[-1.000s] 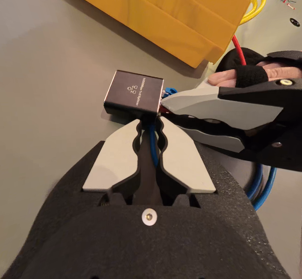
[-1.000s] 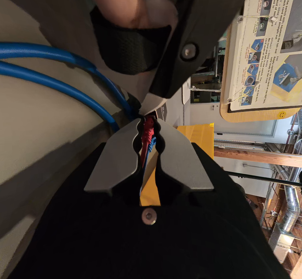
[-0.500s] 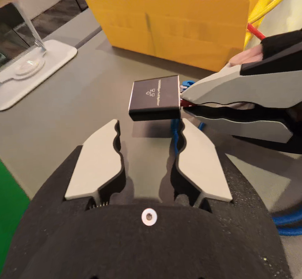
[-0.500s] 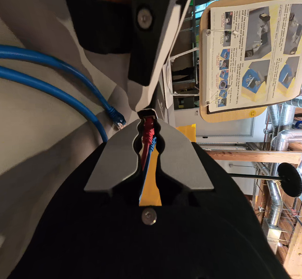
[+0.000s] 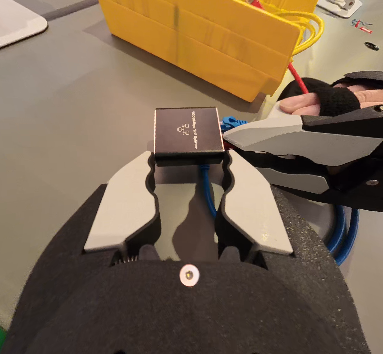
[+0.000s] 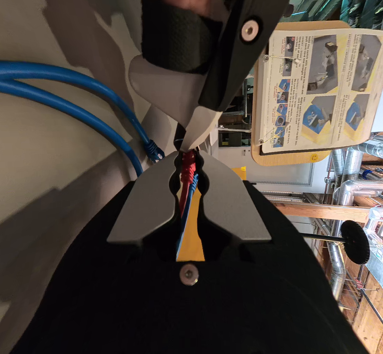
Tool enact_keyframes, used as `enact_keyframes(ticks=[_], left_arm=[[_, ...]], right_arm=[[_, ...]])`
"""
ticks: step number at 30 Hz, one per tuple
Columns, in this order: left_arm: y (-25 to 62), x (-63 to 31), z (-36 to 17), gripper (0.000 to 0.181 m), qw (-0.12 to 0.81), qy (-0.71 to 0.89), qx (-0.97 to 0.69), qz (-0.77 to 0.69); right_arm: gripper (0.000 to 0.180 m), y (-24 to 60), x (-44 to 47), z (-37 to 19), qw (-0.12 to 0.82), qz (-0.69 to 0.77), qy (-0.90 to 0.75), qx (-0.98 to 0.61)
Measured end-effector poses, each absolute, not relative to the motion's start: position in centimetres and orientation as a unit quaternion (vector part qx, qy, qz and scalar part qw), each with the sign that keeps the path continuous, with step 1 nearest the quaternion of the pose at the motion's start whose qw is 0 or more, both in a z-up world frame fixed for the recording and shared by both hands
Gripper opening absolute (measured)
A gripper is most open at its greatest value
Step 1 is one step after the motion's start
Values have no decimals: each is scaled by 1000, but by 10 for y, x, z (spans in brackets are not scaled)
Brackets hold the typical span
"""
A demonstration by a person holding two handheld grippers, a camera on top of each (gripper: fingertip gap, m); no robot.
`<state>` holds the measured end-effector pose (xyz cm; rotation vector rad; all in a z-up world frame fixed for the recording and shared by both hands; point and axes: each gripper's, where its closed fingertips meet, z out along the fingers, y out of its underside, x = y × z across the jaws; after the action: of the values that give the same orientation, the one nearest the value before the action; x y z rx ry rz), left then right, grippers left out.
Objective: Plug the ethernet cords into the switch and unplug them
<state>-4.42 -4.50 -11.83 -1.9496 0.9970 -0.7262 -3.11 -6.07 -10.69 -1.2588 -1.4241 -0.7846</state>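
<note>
1. Two grey fingers of the left gripper (image 5: 189, 155) stand on either side of the near edge of the black switch (image 5: 187, 131); they are set as wide as the switch and touch its near corners.
2. One loose blue ethernet cord (image 5: 207, 190) lies on the grey table (image 5: 72, 105) just in front of the switch, between the left fingers.
3. At the right side of the switch, the right gripper (image 6: 187, 154) is nearly closed and pinches the red plug (image 6: 188, 165) of a red cord, whose tip is at the switch.
4. Beside the red plug, a second blue plug (image 5: 232, 121) sits at the same right side of the switch.
5. Behind the switch stands a yellow bin (image 5: 196, 33), with yellow cables (image 5: 310, 31) hanging at its right end.
</note>
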Motion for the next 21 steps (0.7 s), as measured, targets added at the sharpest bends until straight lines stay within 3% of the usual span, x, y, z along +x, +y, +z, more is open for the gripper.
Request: enact_keyframes(ticks=[8,20,21], left_arm=[[-43,-44,-139,61,328,349,-823,-306],[-43,-45,-144,60,348,376,-821,-251],[-43,-46,-145,49,348,378,-822,-247]], right_arm=[[12,-57,-29,-126,477,-324,-604,-549],[13,-60,-28,-132,442,-299,-635,-559],[15,-61,-29,-133,435,-295,-641,-559]])
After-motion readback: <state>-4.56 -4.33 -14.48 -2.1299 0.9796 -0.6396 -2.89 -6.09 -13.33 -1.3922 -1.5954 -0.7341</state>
